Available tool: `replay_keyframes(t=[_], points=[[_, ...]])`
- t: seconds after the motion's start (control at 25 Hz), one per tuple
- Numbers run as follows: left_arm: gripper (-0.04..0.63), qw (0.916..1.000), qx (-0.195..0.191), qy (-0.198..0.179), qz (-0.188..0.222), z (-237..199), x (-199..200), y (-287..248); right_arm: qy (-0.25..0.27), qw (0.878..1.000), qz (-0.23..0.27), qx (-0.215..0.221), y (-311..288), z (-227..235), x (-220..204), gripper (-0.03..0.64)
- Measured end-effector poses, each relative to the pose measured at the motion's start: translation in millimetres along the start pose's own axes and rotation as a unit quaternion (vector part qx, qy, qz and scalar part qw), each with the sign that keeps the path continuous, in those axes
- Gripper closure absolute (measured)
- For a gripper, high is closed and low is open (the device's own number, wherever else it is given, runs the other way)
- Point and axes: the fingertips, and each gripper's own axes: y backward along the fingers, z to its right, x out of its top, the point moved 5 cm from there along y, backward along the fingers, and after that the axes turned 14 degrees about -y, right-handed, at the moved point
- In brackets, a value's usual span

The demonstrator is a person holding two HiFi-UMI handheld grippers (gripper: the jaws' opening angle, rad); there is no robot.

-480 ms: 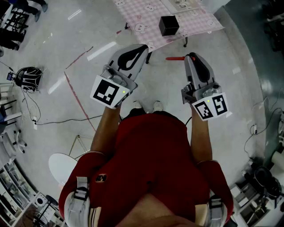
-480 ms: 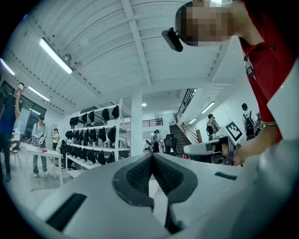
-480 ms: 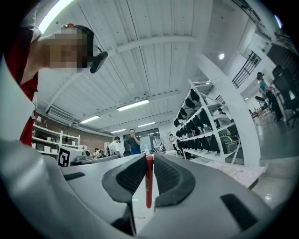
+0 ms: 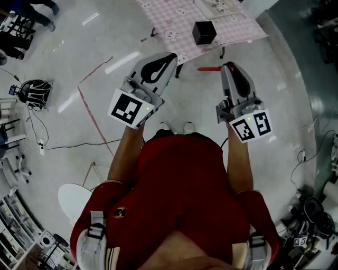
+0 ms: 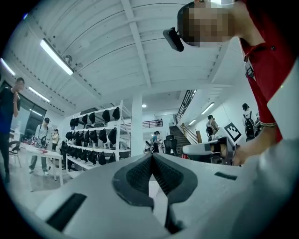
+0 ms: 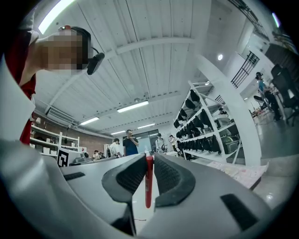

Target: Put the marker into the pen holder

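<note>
the marker (image 6: 148, 179) sits where it sat half a second ago, pinched crosswise in the right gripper (image 6: 149, 158). neither gripper has shifted in the head view. only the framing has slid a touch, which nudges the pen holder (image 4: 204, 32) slightly toward 3 o'clock in the picture.

the marker is a slim, round, plain red stick. in the right gripper view it stands upright between the two dark ribbed pads, which press on it from both sides. its lower end hangs free below them. in the head view it juts from the jaw tips toward 9 o'clock, over the floor (image 4: 105, 42) and short of the surface's edge.

the pen holder is a small matte black cube, well apart from the marker at about 12 o'clock from it. it stands on a surface (image 4: 169, 16) covered with a pink checked cloth printed with little animal figures.

the left gripper (image 5: 152, 156), at 9 o'clock from the right one, has its jaw tips pressed together with nothing between them. its pads are the same dark ribbed rubber set in smooth pale grey shells. each gripper carries a cube with black-and-white square markers at its rear.

the floor is glossy grey, crossed by a thin red line (image 4: 92, 113). the person's red shirt (image 4: 179, 184) fills the lower middle of the head view.
</note>
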Motion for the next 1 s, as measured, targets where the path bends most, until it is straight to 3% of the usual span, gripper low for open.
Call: replay_keyframes(t=[0.64, 1.0], points=[[0.589, 0.9998, -0.012, 0.004, 0.016, -36.2, -17.5, 15.9, 0.008, 1.000, 0.004, -0.030, -24.8, -13.8, -16.7, 0.563], [0.589, 0.9999, -0.006, -0.004, 0.009, -51.2, -29.9, -15.9, 0.005, 0.999, 0.015, -0.029, -40.4, 23.1, -6.7, 0.563]])
